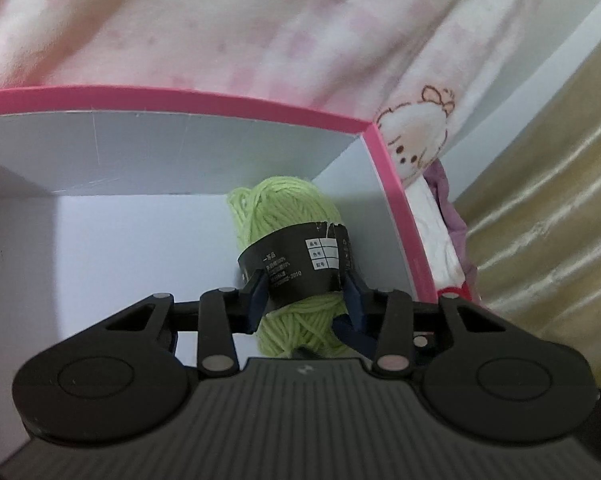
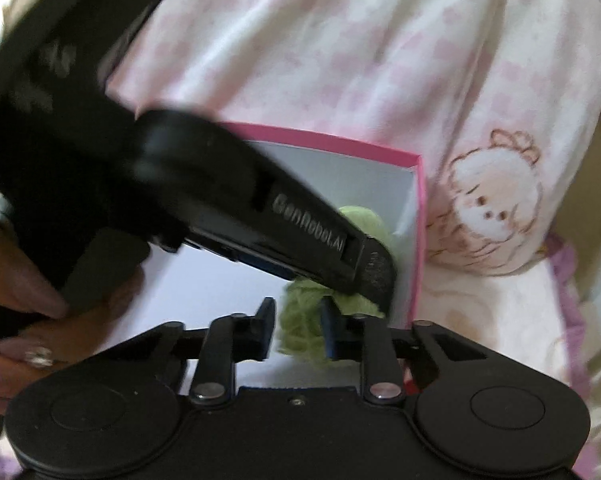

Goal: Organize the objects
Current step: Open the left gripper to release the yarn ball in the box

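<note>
Left gripper [image 1: 306,292] was clamped on the black paper band of the green yarn skein [image 1: 284,216], holding it low in the right corner of the pink-rimmed box [image 1: 180,98]; right gripper [image 2: 296,330] had its pads closed in around the skein's near end, contact unclear. Yarn looked all but placed, release pending. Box otherwise empty; cartoon-print blanket [image 1: 416,140] behind.

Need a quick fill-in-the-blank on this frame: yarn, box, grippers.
1. The yarn is ____ in colour.
2. The left gripper is shut on the ____.
3. The box has a ____ rim.
4. The band round the yarn is ____.

Missing: green; yarn; pink; black
</note>
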`<state>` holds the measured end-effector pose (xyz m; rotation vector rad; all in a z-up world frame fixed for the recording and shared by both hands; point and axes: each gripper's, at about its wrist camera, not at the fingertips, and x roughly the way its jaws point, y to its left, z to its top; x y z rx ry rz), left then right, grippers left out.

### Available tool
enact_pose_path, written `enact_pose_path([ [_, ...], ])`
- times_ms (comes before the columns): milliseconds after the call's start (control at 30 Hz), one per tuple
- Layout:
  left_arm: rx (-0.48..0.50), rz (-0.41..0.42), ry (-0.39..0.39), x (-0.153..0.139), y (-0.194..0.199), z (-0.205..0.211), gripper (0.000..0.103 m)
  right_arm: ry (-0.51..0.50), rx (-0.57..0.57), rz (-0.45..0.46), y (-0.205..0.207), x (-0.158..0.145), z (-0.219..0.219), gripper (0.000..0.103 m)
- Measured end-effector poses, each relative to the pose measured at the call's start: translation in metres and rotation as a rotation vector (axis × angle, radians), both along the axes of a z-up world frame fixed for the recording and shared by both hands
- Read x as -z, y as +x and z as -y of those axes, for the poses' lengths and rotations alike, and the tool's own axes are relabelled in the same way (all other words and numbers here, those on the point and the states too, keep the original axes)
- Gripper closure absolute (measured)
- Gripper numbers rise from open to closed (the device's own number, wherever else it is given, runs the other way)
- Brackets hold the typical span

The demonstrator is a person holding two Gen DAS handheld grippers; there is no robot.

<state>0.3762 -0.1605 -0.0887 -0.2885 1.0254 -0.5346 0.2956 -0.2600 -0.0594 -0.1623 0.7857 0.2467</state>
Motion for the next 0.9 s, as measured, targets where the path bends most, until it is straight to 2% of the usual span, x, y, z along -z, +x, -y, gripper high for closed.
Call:
enact_pose_path([
  [100,-0.002,0.027,0.023,-0.005,-0.005,-0.001,0.065,-0.016,0.031,0.022,0.003,0.001,-0.001,0.089],
  [233,-0.017,0.03,0.023,-0.009,-0.01,-0.007,0.065,-0.04,0.044,0.035,0.004,0.002,-0.003,0.087],
  [267,-0.02,0.027,0.027,-0.01,-0.013,-0.01,0.068,-0.042,0.04,0.035,0.003,0.001,-0.004,0.086],
  [367,-0.044,0.015,0.051,-0.002,-0.009,-0.007,0.068,-0.01,0.029,0.021,0.001,-0.001,-0.001,0.085],
  [467,-0.081,-0.008,0.024,0.0,-0.012,-0.014,0.068,0.064,0.028,0.003,0.001,-0.001,0.011,0.085],
  [533,-0.099,-0.013,0.017,-0.004,-0.017,-0.022,0.066,0.084,0.03,-0.011,-0.004,-0.005,0.013,0.079],
  [667,-0.107,0.005,0.098,-0.021,-0.035,-0.03,0.061,0.146,0.021,-0.029,-0.018,-0.016,0.015,0.072],
  [800,-0.104,-0.028,0.092,-0.042,-0.064,-0.05,0.05,0.203,0.039,-0.058,-0.034,-0.029,0.022,0.058],
  [900,-0.093,-0.002,0.119,-0.063,-0.085,-0.068,0.048,0.215,0.046,-0.055,-0.049,-0.04,0.026,0.052],
])
